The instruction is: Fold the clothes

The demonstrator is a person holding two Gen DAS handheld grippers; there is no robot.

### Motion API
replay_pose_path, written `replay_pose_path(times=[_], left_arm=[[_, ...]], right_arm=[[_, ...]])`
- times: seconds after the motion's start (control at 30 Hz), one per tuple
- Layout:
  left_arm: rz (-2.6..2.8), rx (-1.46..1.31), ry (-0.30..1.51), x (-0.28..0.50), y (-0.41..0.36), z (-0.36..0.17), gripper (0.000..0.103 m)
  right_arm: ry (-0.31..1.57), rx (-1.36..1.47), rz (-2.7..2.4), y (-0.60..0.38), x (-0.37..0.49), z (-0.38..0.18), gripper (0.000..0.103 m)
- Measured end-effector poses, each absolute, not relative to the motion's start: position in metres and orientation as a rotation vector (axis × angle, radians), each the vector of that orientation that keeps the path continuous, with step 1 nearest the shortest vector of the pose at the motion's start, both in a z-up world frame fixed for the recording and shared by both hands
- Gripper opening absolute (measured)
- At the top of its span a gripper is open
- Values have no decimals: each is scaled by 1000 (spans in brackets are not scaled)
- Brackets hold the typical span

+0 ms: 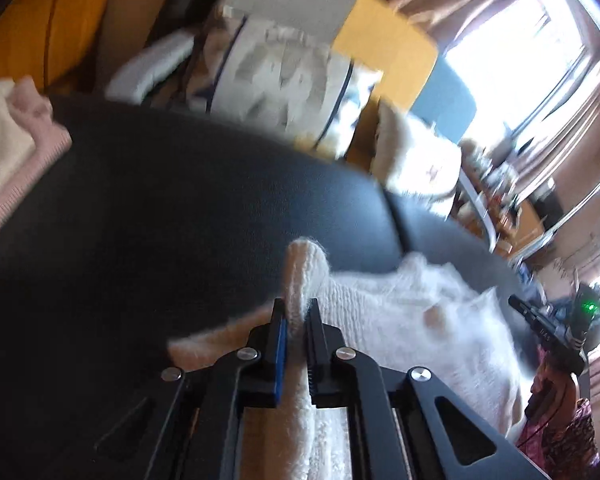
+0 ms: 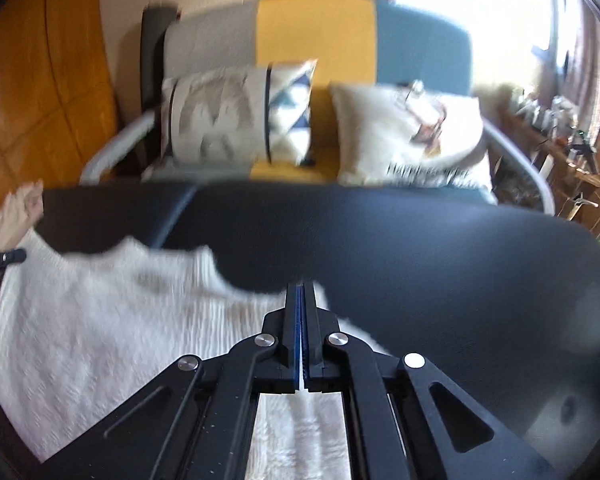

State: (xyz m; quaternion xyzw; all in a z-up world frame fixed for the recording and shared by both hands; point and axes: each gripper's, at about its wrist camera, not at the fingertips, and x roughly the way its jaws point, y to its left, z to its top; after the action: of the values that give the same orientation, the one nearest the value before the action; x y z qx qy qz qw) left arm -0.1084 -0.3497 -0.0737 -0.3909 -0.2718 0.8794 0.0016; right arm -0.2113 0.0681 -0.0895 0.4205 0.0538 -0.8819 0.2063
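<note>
A white knit sweater (image 1: 400, 320) lies spread on the black table (image 1: 180, 200). My left gripper (image 1: 296, 308) is shut on a thick fold of it, and a hump of knit sticks up past the fingertips. In the right wrist view the sweater (image 2: 100, 340) spreads out to the left and runs under the gripper. My right gripper (image 2: 300, 292) is shut at the sweater's right edge, its jaws almost touching, with the cloth rising to them. The right gripper (image 1: 548, 328), with a green light, appears at the sweater's far corner in the left wrist view. A left fingertip (image 2: 4, 258) shows at the frame's left edge.
A pink and cream garment (image 1: 8, 152) lies at the table's left end. Behind the table stands a grey, yellow and blue sofa (image 2: 316, 28) with a patterned cushion (image 2: 236, 116) and a white cushion (image 2: 408, 132). A cluttered shelf (image 2: 560, 140) stands on the right. A person's patterned clothing (image 1: 564, 436) is at lower right.
</note>
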Motion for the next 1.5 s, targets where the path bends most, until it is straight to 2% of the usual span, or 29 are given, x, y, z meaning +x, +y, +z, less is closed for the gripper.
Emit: replay_pose_path(times=[0.1,0.17,0.2,0.23,0.47,0.5,0.53,0.7,0.77,0.8,0.83,1.0,1.03,1.1,1.33,1.5], left_arm=[[2784,-1187,-824,-105,-350,-63,7],[2776,-1203,-771,-106,-344,-63,7],[2775,-1205,-774,-107,-342,-64,7],[2773,-1207,-776,-108,-341,-65,7],[2752,-1221,-883,-112,-344,-76,7],[2752,-1211,-894,-111,-345,-76,7],[2752,-1201,-906,-111,-346,-76,7],[2743,-1164,-952,-107,-351,-75,7],[2743,-1164,-952,-105,-352,-76,7],[2744,-1162,-953,-105,-352,-76,7],[2742,-1161,-959,-105,-353,-77,7],[2728,-1150,-1009,-105,-353,-80,7],[2723,-1152,-1020,-105,-353,-80,7],[2721,-1142,-1033,-104,-354,-79,7],[2801,-1051,-1065,-98,-364,-69,7],[2827,-1038,-1122,-99,-370,-71,7]], right_arm=[[77,1206,-2430,76,-219,-90,0],[28,1228,-2411,82,-224,-90,13],[4,1239,-2401,84,-226,-90,27],[-19,1250,-2391,87,-229,-90,32],[43,1327,-2337,76,-233,-121,32],[71,1325,-2338,74,-231,-123,22],[94,1328,-2335,72,-229,-124,1],[135,1218,-2409,72,-217,-112,1],[72,1265,-2413,79,-223,-112,23],[41,1288,-2413,82,-226,-112,39],[29,1291,-2404,82,-228,-113,43],[127,1379,-2348,70,-235,-126,43],[124,1356,-2358,70,-233,-125,36],[110,1302,-2399,72,-229,-120,6],[91,1102,-2566,85,-219,-79,5],[42,1134,-2595,81,-233,-90,5]])
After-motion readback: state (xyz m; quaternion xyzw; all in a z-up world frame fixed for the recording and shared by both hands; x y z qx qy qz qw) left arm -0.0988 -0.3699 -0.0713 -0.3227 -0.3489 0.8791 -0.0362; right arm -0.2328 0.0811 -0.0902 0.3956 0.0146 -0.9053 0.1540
